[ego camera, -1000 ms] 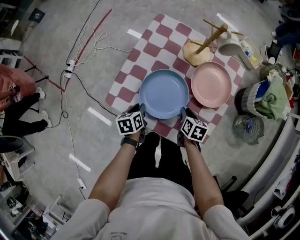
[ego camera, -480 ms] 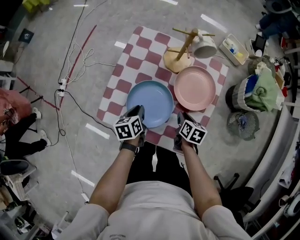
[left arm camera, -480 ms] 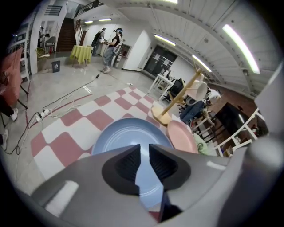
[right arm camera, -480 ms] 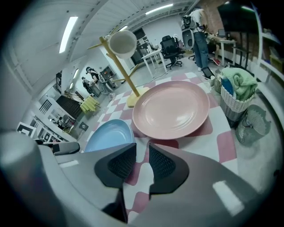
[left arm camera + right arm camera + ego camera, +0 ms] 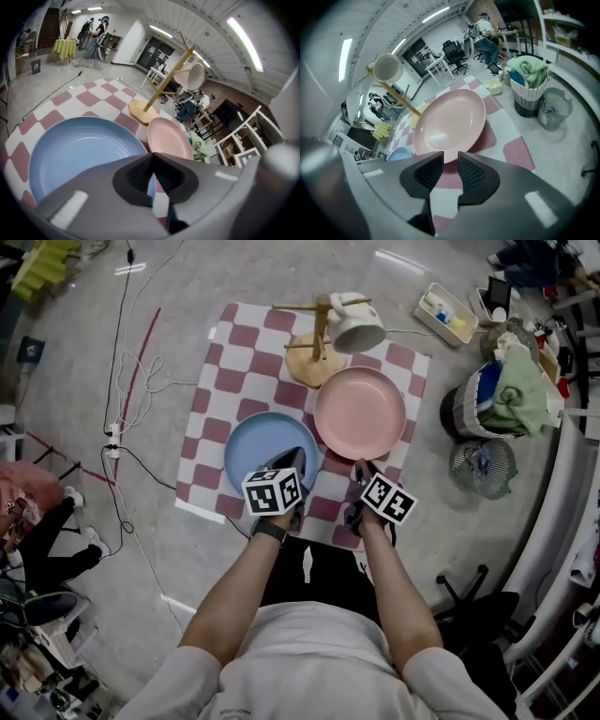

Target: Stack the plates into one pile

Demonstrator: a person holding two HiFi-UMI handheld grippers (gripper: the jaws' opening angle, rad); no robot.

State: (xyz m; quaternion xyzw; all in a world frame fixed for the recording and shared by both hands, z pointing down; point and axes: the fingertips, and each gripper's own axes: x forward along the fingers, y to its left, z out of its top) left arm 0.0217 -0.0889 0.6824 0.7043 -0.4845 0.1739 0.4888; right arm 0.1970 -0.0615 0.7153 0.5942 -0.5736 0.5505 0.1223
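Two plates unstacked: blue plate (image 5: 251,451) rim is clenched in left tongs (image 5: 296,457); pink plate (image 5: 359,413) lies just rightward, before released right tongs (image 5: 361,469)

Overhead, we lose the blue plate (image 5: 255,451)'s near-right rim under the left gripper (image 5: 295,457), whose body also blocks that rim in its own view.

You are standing over a grey floor (image 5: 84,521) that is carrying a red-and-white checkered cloth (image 5: 234,371), with cables (image 5: 127,418) trailing at its left and a basket (image 5: 464,418) sitting off its right edge. On the cloth, a blue plate (image 5: 253,446) and a pink plate (image 5: 360,412) are lying just beside each other, and a wooden mug stand (image 5: 309,362) is standing beyond them.
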